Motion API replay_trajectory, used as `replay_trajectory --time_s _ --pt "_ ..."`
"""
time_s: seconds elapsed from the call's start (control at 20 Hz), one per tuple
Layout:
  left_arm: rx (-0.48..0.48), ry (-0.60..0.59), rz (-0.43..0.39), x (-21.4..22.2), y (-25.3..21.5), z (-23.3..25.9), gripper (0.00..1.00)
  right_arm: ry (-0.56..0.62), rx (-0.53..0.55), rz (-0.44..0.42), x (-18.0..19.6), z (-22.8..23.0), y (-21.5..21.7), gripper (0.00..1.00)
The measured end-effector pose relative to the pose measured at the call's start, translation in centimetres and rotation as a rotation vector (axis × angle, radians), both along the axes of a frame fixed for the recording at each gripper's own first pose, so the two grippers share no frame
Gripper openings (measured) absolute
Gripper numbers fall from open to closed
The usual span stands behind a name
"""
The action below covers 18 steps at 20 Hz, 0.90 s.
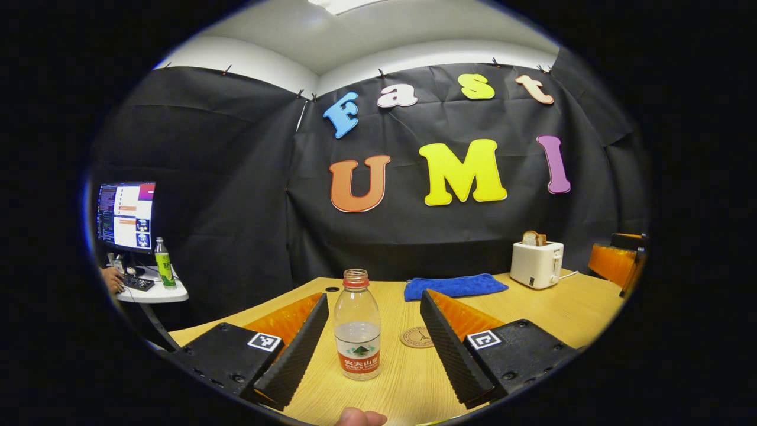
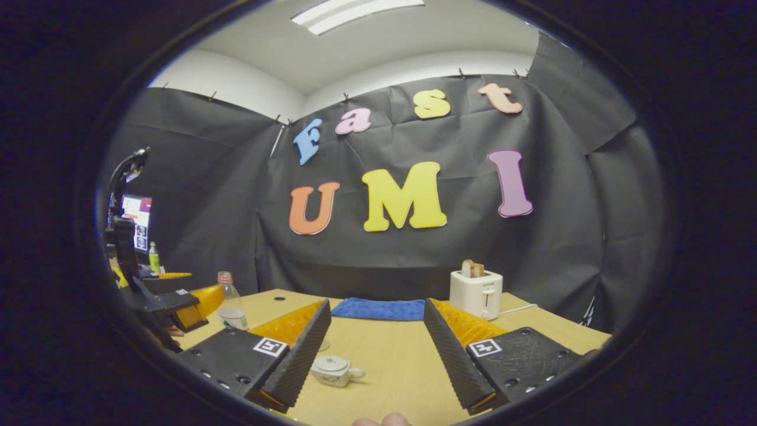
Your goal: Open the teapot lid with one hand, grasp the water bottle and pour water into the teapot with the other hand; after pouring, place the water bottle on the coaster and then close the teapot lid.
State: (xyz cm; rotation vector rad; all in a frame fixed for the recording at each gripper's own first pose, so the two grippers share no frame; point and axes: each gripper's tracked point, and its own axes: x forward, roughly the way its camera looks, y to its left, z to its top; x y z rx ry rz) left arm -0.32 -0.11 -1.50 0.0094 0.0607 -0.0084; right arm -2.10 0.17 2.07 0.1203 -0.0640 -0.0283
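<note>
Progress: nothing done, by my judgement; lid on, no pouring, all steps remain.

Left gripper (image 1: 374, 349): my fingers spread wide, grasping nothing. Water bottle (image 1: 357, 324) upright between them, touching neither; clear plastic, cap off, water roughly up to its label band. Coaster (image 1: 417, 337): round, bare, just beyond the bottle toward my right finger, on the table (image 1: 550, 305).

Right gripper (image 2: 374, 358): fingers likewise parted, empty. Teapot (image 2: 334, 370): small, white, lid seated, handle toward my right finger, standing close by my left finger, untouched.
</note>
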Motion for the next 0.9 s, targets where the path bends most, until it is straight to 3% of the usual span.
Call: replay_trajectory --time_s 0.25,0.55,0.9 --pt "-0.018 0.007 0.018 -0.4 0.6 -0.3 0.98 0.119 0.036 0.018 1.8 -2.8 0.7 0.96" --pt "0.01 0.004 -0.002 -0.5 0.3 -0.4 0.98 0.169 0.046 0.066 3.0 -4.5 1.8 0.92" --pt "-0.002 0.026 0.001 -0.4 1.0 -1.4 0.98 0.28 -0.07 0.141 5.2 -8.2 5.0 0.95"
